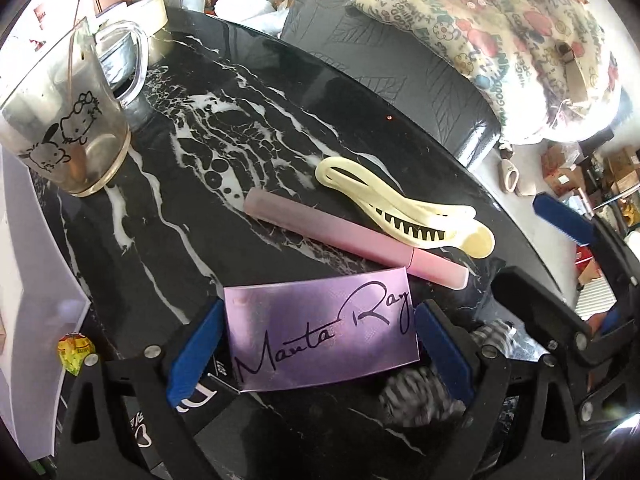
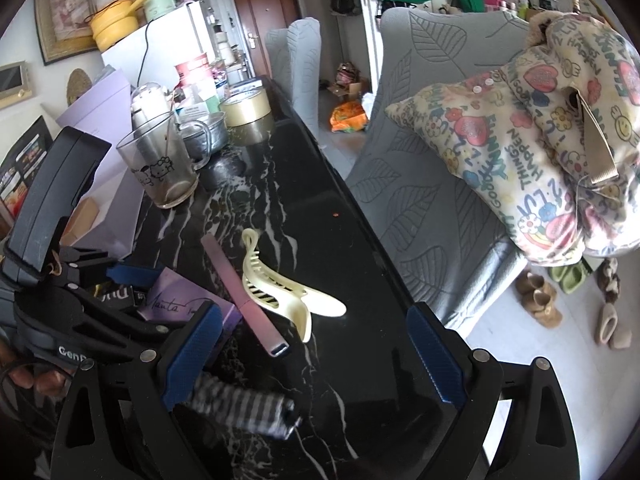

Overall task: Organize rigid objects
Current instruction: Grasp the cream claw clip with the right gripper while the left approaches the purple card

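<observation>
My left gripper (image 1: 320, 344) is shut on a purple box (image 1: 320, 332) marked "Manta Ray" and holds it low over the black marble table (image 1: 208, 128). The box (image 2: 188, 300) also shows in the right wrist view, between the left gripper's blue pads. Just beyond it lie a pink stick-shaped case (image 1: 352, 240) and a cream hair claw clip (image 1: 404, 208), side by side on the table; both show in the right wrist view, the case (image 2: 244, 296) left of the clip (image 2: 280, 292). My right gripper (image 2: 316, 356) is open and empty, above the table's near part.
A glass mug (image 1: 60, 128) with cartoon print stands at the far left, with a tape roll (image 2: 246, 110) and a metal pot behind it. A striped cloth roll (image 2: 244, 404) lies near my right gripper. A grey chair (image 2: 420, 152) with a printed bag stands along the table's right edge.
</observation>
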### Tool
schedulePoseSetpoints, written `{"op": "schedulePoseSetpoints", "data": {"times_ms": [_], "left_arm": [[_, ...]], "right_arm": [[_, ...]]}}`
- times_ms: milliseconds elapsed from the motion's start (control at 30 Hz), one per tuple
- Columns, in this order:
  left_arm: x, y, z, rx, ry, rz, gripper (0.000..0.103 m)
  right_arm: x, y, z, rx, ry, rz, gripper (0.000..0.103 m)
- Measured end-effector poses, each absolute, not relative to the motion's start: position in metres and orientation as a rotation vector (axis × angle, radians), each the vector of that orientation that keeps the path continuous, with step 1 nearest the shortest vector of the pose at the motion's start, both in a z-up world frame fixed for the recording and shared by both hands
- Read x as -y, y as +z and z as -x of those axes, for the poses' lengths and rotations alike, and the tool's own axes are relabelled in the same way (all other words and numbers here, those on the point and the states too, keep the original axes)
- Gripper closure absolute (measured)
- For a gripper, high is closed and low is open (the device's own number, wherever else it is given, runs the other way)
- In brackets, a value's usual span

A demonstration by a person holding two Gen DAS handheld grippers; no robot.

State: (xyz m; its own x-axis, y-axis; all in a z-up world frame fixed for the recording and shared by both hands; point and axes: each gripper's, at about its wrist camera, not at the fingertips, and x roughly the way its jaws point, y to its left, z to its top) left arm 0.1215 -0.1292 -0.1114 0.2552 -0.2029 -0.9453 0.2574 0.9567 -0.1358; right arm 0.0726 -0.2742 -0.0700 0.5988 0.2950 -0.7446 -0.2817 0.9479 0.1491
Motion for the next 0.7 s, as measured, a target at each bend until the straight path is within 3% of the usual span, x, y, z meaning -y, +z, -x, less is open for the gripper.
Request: {"op": "schedulePoseSetpoints", "data": {"times_ms": [533, 633, 700], "left_arm": [[0.118, -0.12, -0.128, -1.257, -0.195, -0.098, 0.0], [0.115, -0.12, -0.127, -1.255, -0.194, -0.098, 0.0], [0.114, -0.12, -0.126, -1.255, -0.194, -0.098, 0.0]], "right_arm": [[0.271, -0.076, -0.09, -0.857, 0.434, -0.006, 0.008], [0.265, -0.079, -0.099, -0.861, 0.48, 0.022, 0.014], [0.262, -0.084, -0.107, -0.881, 0.515, 0.035, 0.024]]}}
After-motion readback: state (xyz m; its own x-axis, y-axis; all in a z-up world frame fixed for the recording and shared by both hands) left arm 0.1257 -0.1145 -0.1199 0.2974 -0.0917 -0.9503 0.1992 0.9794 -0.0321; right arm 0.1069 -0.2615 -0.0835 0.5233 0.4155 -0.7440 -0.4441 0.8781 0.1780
